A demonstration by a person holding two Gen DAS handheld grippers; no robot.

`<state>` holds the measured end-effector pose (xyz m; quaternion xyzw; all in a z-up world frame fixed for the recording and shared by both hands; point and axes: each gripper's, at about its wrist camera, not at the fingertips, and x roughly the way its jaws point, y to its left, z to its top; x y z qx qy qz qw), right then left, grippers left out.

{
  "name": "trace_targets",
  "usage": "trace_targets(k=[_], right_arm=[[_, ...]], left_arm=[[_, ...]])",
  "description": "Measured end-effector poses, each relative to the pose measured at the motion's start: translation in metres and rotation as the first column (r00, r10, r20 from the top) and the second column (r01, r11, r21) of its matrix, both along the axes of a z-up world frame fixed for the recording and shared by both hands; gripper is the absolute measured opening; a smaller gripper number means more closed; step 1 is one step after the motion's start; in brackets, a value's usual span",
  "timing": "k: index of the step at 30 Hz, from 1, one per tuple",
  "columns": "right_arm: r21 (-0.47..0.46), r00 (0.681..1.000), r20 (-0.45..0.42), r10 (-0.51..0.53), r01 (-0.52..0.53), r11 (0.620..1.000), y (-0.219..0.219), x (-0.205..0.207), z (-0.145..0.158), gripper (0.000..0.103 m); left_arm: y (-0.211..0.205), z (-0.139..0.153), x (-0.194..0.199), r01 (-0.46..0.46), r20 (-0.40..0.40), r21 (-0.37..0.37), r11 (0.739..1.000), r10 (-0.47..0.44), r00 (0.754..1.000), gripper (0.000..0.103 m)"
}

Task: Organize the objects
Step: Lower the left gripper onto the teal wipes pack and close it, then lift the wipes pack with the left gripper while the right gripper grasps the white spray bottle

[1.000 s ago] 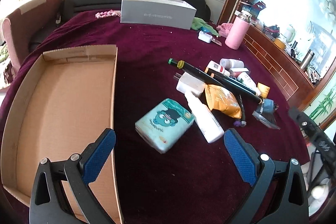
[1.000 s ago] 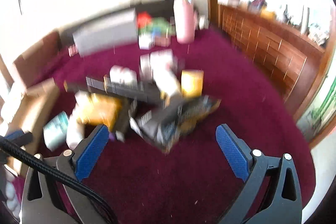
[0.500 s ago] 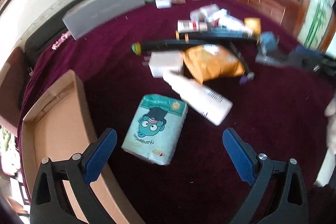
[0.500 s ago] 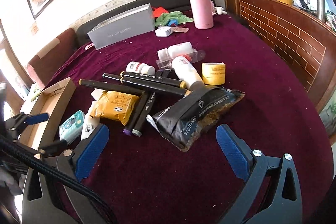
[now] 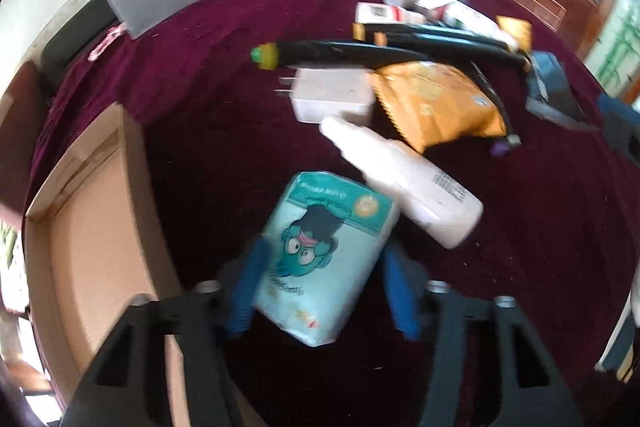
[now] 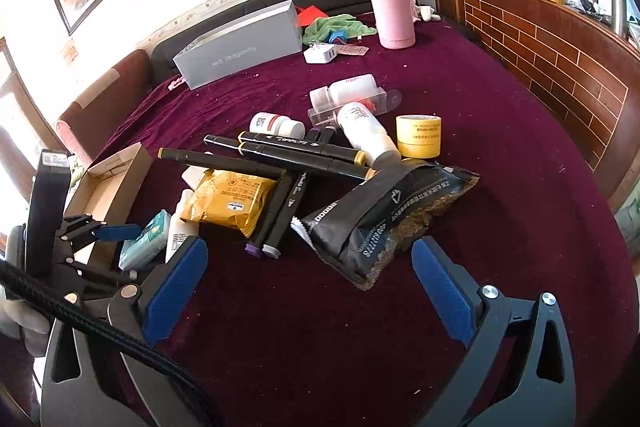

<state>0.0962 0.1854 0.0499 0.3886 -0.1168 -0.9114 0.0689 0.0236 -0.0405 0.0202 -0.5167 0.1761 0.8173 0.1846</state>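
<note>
left tool [image 5: 320, 291]: jaws closing, teal tissue pack [image 5: 326, 259] between the blue pads, which lie along its two sides; blur hides whether they press on it. pack lies on the maroon table [image 5: 540, 267], just beside the cardboard tray [image 5: 92, 247] at the table's left edge, touching the white bottle [image 5: 404, 183]. right tool [image 6: 310, 287]: jaws wide apart, nothing between them, above the black pouch [image 6: 384, 219].

teal cartoon-face tissue pack [image 5: 324, 259], maroon cloth [image 6: 500, 131], pink flask [image 6: 390, 7]
</note>
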Motion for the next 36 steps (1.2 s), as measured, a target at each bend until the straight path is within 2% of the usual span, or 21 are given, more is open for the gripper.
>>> trace_targets(k=[3, 6, 8, 12, 13, 14, 15, 17, 18, 20, 22, 28, 33, 36], right_arm=[[0.003, 1.000, 0.006, 0.007, -0.007, 1.000, -0.003, -0.001, 0.000, 0.103], [0.003, 1.000, 0.008, 0.014, -0.015, 1.000, -0.006, -0.001, 0.002, 0.103], [0.006, 1.000, 0.010, 0.018, -0.018, 1.000, -0.008, -0.001, 0.003, 0.103], [0.007, 0.999, 0.011, 0.032, -0.032, 0.999, -0.015, -0.001, 0.004, 0.103], [0.007, 0.999, 0.010, 0.036, -0.036, 0.999, -0.017, -0.001, 0.005, 0.103], [0.009, 0.999, 0.011, 0.039, -0.039, 0.999, -0.018, -0.001, 0.005, 0.103], [0.012, 0.999, 0.012, 0.044, -0.044, 0.999, -0.021, 0.000, 0.005, 0.103], [0.017, 0.999, 0.014, 0.049, -0.049, 0.999, -0.023, 0.000, 0.006, 0.103], [0.021, 0.999, 0.016, 0.050, -0.051, 0.998, -0.024, -0.001, 0.007, 0.103], [0.024, 0.998, 0.020, 0.054, -0.055, 0.998, -0.026, -0.001, 0.007, 0.103], [0.023, 0.998, 0.029, 0.063, -0.064, 0.998, -0.028, -0.002, 0.008, 0.103], [-0.019, 0.983, 0.083, 0.164, -0.163, 0.986, -0.047, -0.013, 0.008, 0.103], [-0.118, 0.945, 0.174, 0.277, -0.260, 0.958, -0.082, -0.037, -0.002, 0.103], [-0.102, 0.934, 0.218, 0.285, -0.268, 0.958, -0.102, -0.050, -0.009, 0.100]], left_arm=[[-0.006, 0.001, -0.002, -0.027, -0.003, -0.003, 1.000, 0.027, 1.000, 0.040], [-0.005, -0.001, -0.005, -0.016, -0.024, -0.018, 1.000, 0.016, 1.000, 0.051], [-0.008, -0.001, -0.011, -0.040, -0.005, -0.023, 0.999, 0.040, 0.999, 0.063], [-0.012, -0.002, -0.025, -0.093, 0.040, 0.017, 0.996, 0.092, 0.995, 0.067], [-0.011, -0.001, -0.022, -0.096, 0.031, 0.018, 0.995, 0.096, 0.995, 0.064], [-0.011, 0.000, -0.021, -0.091, 0.035, 0.033, 0.995, 0.090, 0.995, 0.048], [-0.011, 0.001, -0.018, -0.084, 0.049, 0.065, 0.994, 0.080, 0.996, 0.043], [-0.010, 0.002, -0.011, -0.082, 0.038, 0.069, 0.994, 0.079, 0.996, 0.035], [-0.012, 0.003, -0.009, -0.086, 0.037, 0.081, 0.993, 0.083, 0.996, 0.034], [-0.019, 0.005, -0.006, -0.110, 0.048, 0.122, 0.986, 0.104, 0.993, 0.029], [-0.030, 0.011, 0.005, -0.137, 0.058, 0.190, 0.972, 0.128, 0.990, 0.027], [-0.062, 0.030, 0.037, -0.185, 0.041, 0.311, 0.932, 0.181, 0.983, 0.027], [-0.078, 0.038, 0.056, -0.208, 0.025, 0.334, 0.919, 0.212, 0.977, 0.027], [-0.084, 0.040, 0.058, -0.211, 0.010, 0.339, 0.917, 0.220, 0.975, 0.027]])
